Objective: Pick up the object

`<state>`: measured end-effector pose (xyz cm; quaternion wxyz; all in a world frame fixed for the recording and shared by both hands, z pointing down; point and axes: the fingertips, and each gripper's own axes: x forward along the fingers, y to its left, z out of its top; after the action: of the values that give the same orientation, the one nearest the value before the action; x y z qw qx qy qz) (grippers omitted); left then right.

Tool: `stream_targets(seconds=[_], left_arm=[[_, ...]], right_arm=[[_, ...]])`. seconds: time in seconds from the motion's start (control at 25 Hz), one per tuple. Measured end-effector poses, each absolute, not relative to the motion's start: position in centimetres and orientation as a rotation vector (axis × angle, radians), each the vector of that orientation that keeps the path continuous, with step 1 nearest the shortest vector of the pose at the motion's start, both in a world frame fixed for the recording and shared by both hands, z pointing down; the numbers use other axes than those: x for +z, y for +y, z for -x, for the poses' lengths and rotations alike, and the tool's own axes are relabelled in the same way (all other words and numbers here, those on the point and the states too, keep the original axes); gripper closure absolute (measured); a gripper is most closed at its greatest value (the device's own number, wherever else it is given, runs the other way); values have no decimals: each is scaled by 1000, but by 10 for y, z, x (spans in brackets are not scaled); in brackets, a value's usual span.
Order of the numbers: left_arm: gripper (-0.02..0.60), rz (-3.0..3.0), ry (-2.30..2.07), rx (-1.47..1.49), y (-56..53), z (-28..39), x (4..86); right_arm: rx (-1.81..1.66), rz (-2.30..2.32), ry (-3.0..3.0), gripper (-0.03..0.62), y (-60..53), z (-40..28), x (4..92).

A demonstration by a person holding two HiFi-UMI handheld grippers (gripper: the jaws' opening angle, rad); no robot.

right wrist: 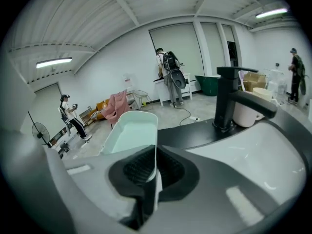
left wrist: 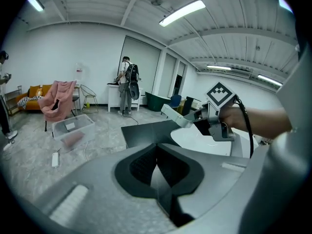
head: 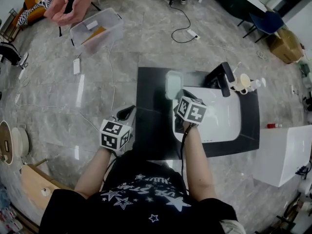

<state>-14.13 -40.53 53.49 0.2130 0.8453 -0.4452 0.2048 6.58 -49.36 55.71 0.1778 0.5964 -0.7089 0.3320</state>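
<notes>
Grey polished stone floor spreads around a dark rectangular countertop (head: 151,111) that carries a white oblong sink basin (head: 229,123) and a black angular tap (head: 222,77); a white cup-like vessel (head: 242,83) stands just beside the tap, toward the counter's far right corner; well apart, on the floor at upper left, sits a clear plastic storage box (head: 97,29), with a pink cloth (head: 68,1) draped near it. The right gripper (right wrist: 150,172) reaches over the basin's left edge, its jaws pressed together on the thin side wall of a pale green rectangular plastic tray (right wrist: 131,130) — the wall runs straight between the two pads; the tray juts out beyond the jaws, open side toward the person's left, and in the left gripper view it appears raised above the dark counter, at the basin's near-left side, though the gap beneath it is hard to judge. The left gripper (left wrist: 157,172) hangs off the counter's left edge, over the floor; its jaws meet with nothing between them. Both forearms stretch forward from a black star-printed shirt (head: 141,194); two people stand far off at the back wall.
</notes>
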Motion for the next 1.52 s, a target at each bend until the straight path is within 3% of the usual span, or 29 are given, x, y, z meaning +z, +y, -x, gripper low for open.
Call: stream_targets(seconds=[0.8,1.52], left_arm=[[572,-2362,-1351,533,-235,-3,503],[572,-2363,-1302,555,-151,-6,508]], right_arm=[[896,-1634,-2189,583,-305,-195,510],[928,-1687,-2124,583,-212,-215,524]])
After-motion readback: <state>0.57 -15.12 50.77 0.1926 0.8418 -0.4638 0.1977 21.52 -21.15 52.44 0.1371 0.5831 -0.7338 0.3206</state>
